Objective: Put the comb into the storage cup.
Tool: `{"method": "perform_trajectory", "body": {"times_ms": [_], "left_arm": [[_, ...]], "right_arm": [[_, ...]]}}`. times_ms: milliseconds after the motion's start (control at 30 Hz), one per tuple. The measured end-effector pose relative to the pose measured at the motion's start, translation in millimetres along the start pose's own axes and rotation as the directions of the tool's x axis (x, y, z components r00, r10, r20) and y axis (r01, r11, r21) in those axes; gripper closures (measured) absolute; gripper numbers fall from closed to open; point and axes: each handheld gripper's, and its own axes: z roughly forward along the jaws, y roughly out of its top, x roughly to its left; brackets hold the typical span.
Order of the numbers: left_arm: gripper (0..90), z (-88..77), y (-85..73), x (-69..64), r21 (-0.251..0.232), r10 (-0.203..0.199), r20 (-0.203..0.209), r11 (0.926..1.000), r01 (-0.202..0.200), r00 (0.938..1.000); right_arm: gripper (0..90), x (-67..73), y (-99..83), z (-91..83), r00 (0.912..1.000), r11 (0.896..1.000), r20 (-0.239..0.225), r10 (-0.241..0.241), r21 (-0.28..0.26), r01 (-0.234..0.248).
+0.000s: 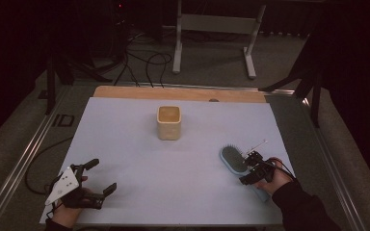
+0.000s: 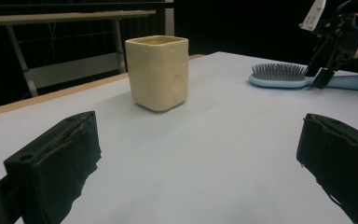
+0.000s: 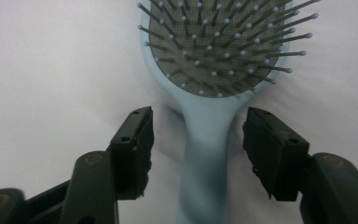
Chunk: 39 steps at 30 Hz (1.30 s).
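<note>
Straddling the hairbrush [image 3: 205, 140] handle, your right gripper [image 3: 198, 140] is spread, nothing grasped yet; left gripper [image 1: 96, 180] idles, spread wide.

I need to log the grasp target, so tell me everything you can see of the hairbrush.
The hairbrush is pale blue, plastic by its look, with an oval head, a dark pad of ball-tipped bristles and a slim handle. It lies flat on the white table cover, bristles up, at the near right, head pointing away from the person. The right gripper is open, with one jaw on each side of the handle near the neck, gaps showing on both sides, so nothing grips it.
</note>
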Motion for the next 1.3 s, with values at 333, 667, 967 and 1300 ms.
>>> {"method": "perform_trajectory", "body": {"times_ms": [333, 667, 967, 1300], "left_arm": [[0.0, -0.2, -0.1, 0.2, -0.001, -0.002, -0.001, 1.0000, 0.002, 1.0000], [0.0, -0.5, 0.0, -0.1, -0.001, -0.001, -0.001, 1.0000, 0.001, 1.0000], [0.0, -0.1, 0.0, 0.0, -0.002, -0.001, -0.002, 1.0000, 0.001, 1.0000], [0.0, 0.1, -0.2, 0.2, 0.001, 0.001, -0.001, 1.0000, -0.001, 1.0000]], "right_arm": [[59.0, 4.4, 8.1, 3.6, 0.9985, 0.999, 0.053, -0.015, 0.052, 0.013], [70.6, 7.6, 14.8, 4.4, 0.9987, 0.992, 0.041, -0.031, 0.127, 0.025], [71.1, 7.6, 13.9, -5.7, 0.9989, 0.999, 0.034, -0.032, -0.032, 0.033], [71.2, 4.3, 16.1, -17.4, 1.0000, 0.985, 0.007, 0.005, -0.173, -0.003]]}}
